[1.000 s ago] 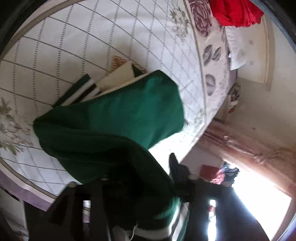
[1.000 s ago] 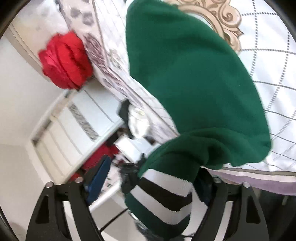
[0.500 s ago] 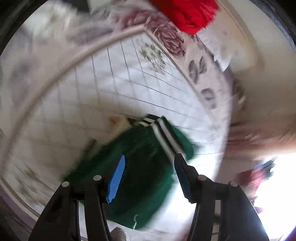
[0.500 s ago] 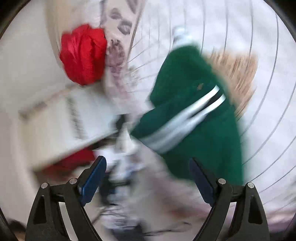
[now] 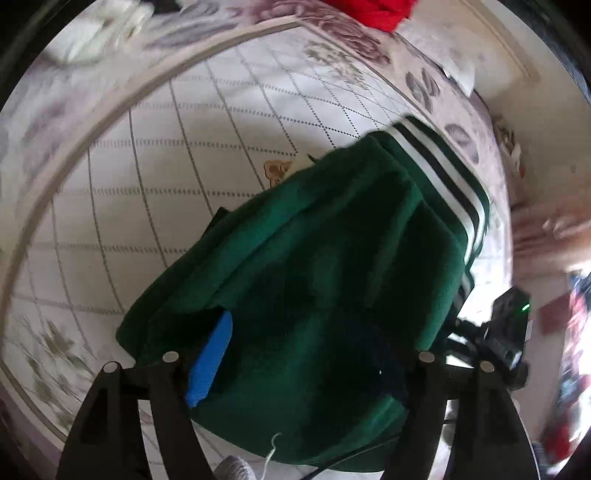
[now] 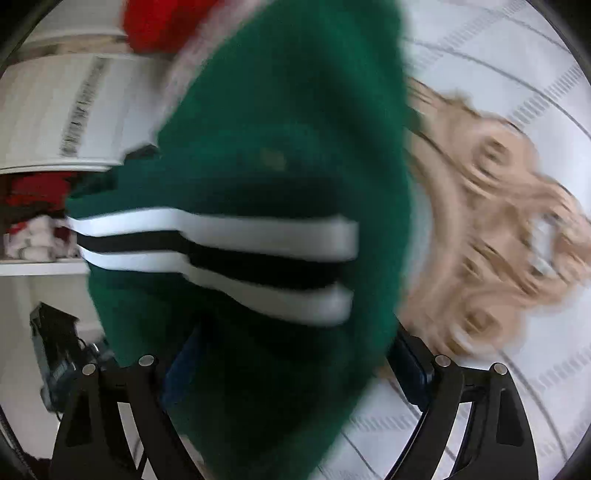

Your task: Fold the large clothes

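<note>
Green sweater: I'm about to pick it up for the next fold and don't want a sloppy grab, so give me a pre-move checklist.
1. Green sweater lies on the bedspread: ok.
2. Cloth sits between the left gripper jaws, which are opening: ok.
3. Cloth sits between the right gripper jaws, which are closing: ok.
4. Pads pressing the cloth on either side: cannot tell, too dark and blurred.
5. Striped hem lies flat and aligned: cannot tell.
6. Red garment is well away from the sweater: ok.
</note>
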`<action>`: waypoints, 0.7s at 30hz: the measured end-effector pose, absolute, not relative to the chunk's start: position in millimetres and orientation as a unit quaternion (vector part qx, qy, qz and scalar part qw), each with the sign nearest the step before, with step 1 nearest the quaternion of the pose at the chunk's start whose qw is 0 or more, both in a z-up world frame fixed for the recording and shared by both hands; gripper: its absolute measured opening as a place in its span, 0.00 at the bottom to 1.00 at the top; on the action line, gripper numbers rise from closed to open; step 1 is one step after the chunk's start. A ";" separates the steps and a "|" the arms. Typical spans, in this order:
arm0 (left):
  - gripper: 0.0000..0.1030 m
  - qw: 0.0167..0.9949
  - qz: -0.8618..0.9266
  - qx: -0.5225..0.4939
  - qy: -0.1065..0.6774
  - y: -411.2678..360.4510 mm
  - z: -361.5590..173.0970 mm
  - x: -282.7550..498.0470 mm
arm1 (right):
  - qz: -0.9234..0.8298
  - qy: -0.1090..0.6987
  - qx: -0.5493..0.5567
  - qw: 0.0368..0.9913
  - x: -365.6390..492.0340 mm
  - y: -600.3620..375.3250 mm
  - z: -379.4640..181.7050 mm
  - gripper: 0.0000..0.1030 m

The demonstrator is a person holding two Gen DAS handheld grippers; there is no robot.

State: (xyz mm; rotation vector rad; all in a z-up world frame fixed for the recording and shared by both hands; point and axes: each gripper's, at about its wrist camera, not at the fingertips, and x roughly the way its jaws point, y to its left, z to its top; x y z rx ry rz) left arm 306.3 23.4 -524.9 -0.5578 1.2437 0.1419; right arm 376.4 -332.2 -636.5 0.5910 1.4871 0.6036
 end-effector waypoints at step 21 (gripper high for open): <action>0.70 0.775 0.006 -0.137 0.617 -40.3 -474.2 211.4 | 0.180 0.775 0.280 0.536 147.0 -361.0 -553.0 0.84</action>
